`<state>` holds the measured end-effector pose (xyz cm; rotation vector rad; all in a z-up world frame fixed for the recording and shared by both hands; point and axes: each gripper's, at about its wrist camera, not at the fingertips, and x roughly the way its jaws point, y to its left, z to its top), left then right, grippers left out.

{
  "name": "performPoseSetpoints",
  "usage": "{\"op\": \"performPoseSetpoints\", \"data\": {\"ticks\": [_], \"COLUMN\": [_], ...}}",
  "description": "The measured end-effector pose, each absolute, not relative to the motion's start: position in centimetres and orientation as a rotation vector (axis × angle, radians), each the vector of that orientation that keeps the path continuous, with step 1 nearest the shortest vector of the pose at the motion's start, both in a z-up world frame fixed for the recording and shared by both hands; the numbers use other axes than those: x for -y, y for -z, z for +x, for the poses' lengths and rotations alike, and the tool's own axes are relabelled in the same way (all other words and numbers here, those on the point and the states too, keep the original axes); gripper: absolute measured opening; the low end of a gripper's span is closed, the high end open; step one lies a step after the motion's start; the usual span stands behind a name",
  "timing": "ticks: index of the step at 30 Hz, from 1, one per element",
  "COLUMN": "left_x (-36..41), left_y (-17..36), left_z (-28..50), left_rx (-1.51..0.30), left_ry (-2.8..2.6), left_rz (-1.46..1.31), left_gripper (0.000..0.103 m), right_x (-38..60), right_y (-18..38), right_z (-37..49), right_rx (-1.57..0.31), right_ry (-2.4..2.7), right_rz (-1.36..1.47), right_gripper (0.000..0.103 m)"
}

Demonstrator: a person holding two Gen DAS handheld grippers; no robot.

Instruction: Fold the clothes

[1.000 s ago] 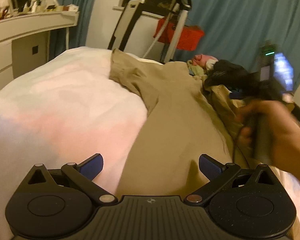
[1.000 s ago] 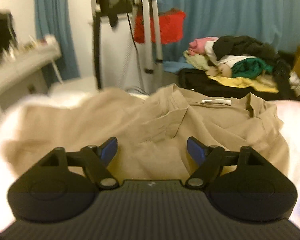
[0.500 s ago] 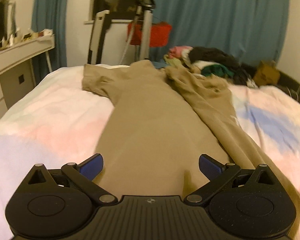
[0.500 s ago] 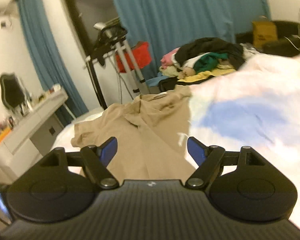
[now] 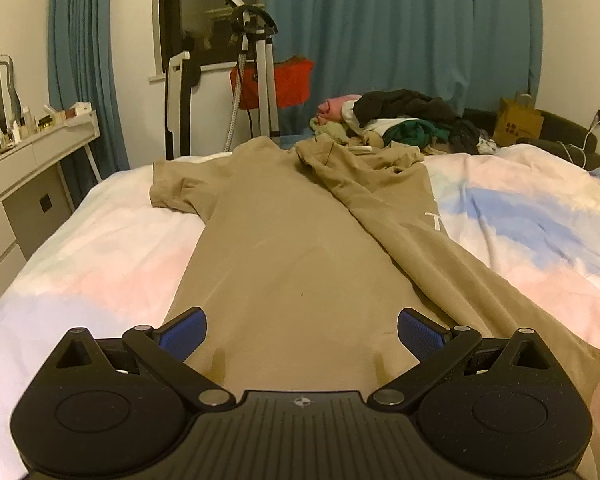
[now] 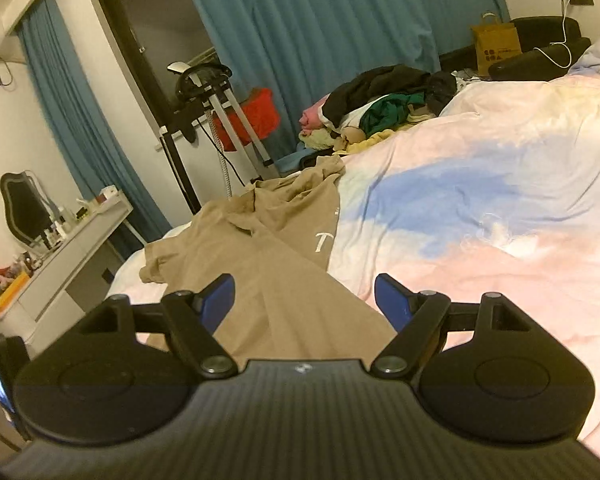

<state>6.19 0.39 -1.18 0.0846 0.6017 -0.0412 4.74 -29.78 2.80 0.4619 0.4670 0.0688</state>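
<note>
Shirt: the tan shirt [image 5: 292,248] lies lengthwise along the bed [image 5: 100,256], hem towards the grippers, collar end at the far edge.
Fold: its right side is turned in over the body, a long diagonal flap running from the collar down to the near right corner.
Sleeve: the left short sleeve [image 5: 172,188] sticks out flat onto the quilt, not folded in.
Print: a white mark [image 5: 434,220] shows on the folded flap, near its outer edge; it shows in the right view too [image 6: 323,241].
Left gripper: the left gripper [image 5: 302,328] hangs over the hem with its jaws wide apart, nothing between the blue pads [image 5: 182,330], no cloth touching them.
Right gripper: the right gripper [image 6: 304,300] is spread wide too, empty, sitting over the shirt's near right edge where tan meets quilt.
Quilt: pink, white and blue patches, rumpled on the right side.
Pile: a heap of mixed clothes [image 5: 400,120] sits beyond the bed's far edge, just past the collar.
Room: blue curtains [image 5: 400,28] behind, a white dresser [image 5: 28,168] on the left, a paper bag [image 5: 518,126] far right.
</note>
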Motion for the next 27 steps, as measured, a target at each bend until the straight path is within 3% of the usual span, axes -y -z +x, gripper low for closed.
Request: {"op": "performPoseSetpoints", "data": {"ticks": [15,27], "left_x": [7.4,17.5], "left_y": [2.6,5.5], "left_z": [5.0,5.3], "left_rx": [-0.736,-0.851], "left_ry": [0.217,0.466], "left_rz": [0.140,0.059], "left_gripper": [0.097,0.081], "right_x": [35.6,43.0], "right_y": [-3.5,-1.8], "right_z": [3.0,1.9], "right_rx": [-0.419,-0.401], "right_ry": [-0.038,0.028], "right_rz": [0.587,0.785], "right_gripper": [0.078,0.081]}}
